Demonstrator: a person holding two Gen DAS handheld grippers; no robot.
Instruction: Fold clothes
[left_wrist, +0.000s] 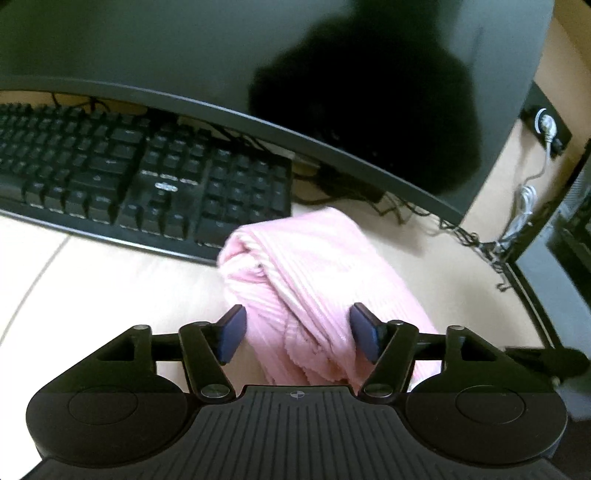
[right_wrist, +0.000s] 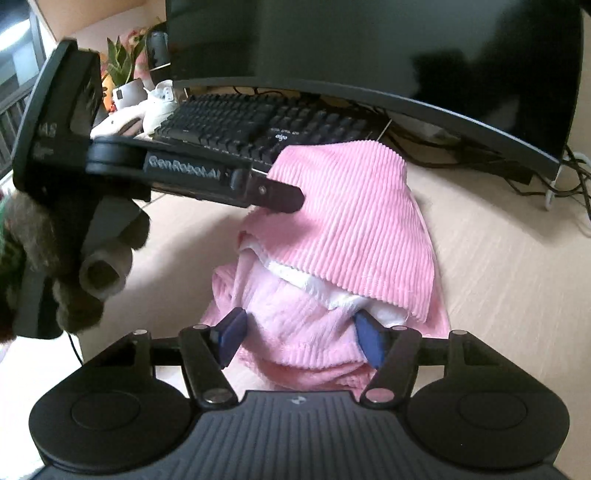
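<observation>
A pink ribbed garment (right_wrist: 354, 221) lies bunched on the pale desk (right_wrist: 498, 266) at frame centre, just below the black keyboard (right_wrist: 258, 125). The right tongs (right_wrist: 299, 339) and the left tongs (left_wrist: 297, 332) straddle its folds, both released.

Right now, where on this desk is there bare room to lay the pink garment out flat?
Bare desk lies right of the pink garment, and more lies left of it, in front of the keyboard. Crowded: cables under the monitor.
</observation>
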